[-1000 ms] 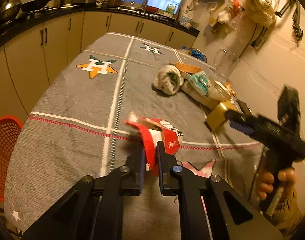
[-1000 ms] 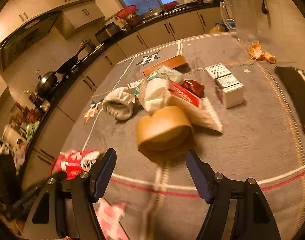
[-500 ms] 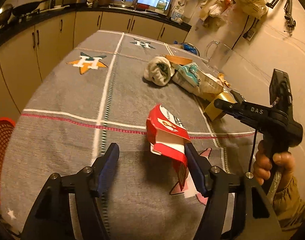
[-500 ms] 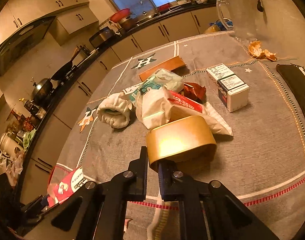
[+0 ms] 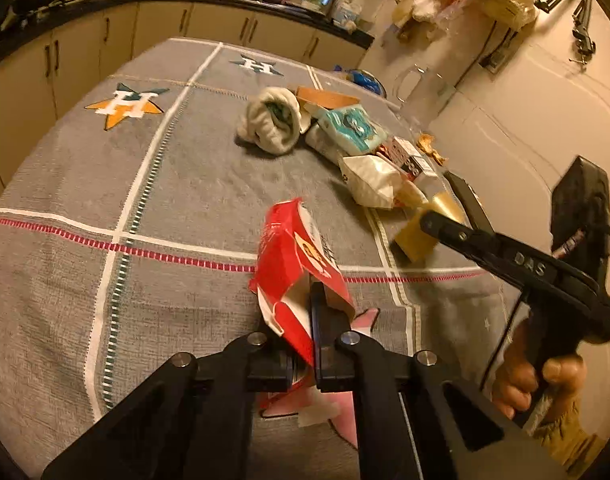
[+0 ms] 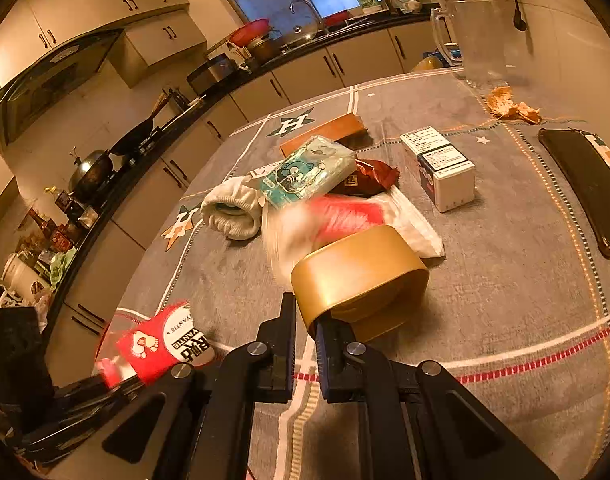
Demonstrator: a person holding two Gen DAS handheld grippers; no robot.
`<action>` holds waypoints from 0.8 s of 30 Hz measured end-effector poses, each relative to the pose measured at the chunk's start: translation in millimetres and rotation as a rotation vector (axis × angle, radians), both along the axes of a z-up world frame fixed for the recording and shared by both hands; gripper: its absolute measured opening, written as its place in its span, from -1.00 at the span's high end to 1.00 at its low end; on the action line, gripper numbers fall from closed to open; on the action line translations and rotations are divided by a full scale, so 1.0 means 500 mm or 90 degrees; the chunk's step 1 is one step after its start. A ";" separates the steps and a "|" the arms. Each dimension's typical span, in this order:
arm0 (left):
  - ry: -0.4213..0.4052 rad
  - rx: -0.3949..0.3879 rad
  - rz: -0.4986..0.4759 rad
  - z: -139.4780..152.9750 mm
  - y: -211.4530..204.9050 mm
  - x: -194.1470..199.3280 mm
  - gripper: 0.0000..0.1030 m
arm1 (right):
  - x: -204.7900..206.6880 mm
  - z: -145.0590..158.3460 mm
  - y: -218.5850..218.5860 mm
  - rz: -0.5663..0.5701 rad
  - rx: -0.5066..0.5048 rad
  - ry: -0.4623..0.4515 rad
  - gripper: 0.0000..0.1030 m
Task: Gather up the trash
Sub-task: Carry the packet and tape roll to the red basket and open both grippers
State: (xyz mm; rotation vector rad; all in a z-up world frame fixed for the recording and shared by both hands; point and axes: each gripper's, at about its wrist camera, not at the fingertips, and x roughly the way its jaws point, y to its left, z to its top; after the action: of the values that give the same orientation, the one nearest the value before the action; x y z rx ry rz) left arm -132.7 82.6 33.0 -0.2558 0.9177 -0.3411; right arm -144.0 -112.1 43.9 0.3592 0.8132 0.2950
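A crumpled red and white carton (image 5: pixel 293 256) stands tilted over the grey tablecloth (image 5: pixel 177 184), and my left gripper (image 5: pixel 309 300) is shut on its lower edge. The same carton (image 6: pixel 157 344) shows at the lower left of the right wrist view. A round gold container (image 6: pixel 361 276) lies on its side, open end toward the camera. My right gripper (image 6: pixel 305 312) is shut on its near rim. In the left wrist view the right gripper (image 5: pixel 429 220) reaches in from the right, a hand on its handle, tip at the gold container (image 5: pixel 417 240).
Behind the container lie a white plastic bag (image 6: pixel 409 224), a teal tissue pack (image 6: pixel 309 172), a dark red wrapper (image 6: pixel 369 176), a rolled white cloth (image 6: pixel 233 212) and a wooden board (image 6: pixel 325 132). A white box (image 6: pixel 445 168), a black phone (image 6: pixel 581 184), orange peel (image 6: pixel 509 106) and a glass jug (image 6: pixel 481 36) sit to the right.
The left gripper let go of the red carton, stood open around it, then shut on it again. The right gripper shut on the gold container's rim and keeps hold of it.
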 end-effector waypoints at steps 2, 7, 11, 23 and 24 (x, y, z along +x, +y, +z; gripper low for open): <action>-0.016 0.001 0.007 0.010 -0.001 -0.010 0.88 | -0.008 0.004 -0.004 0.000 -0.002 -0.004 0.81; -0.055 -0.001 0.039 0.045 0.022 -0.042 0.88 | -0.031 0.019 -0.014 0.008 -0.001 -0.019 0.82; -0.084 0.003 0.066 0.071 0.052 -0.071 0.88 | -0.047 0.034 -0.009 0.020 -0.002 -0.034 0.84; -0.107 0.019 0.270 0.078 0.293 -0.165 0.88 | -0.074 0.079 0.103 0.114 -0.022 -0.060 0.84; -0.098 0.017 0.301 0.067 0.329 -0.175 0.88 | -0.073 0.081 0.120 0.127 -0.023 -0.059 0.84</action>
State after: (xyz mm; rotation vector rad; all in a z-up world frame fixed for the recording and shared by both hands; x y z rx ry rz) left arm -220.2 247.1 66.8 -0.4058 0.6833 0.0871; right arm -180.6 -52.1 84.4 0.2293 0.7635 0.4794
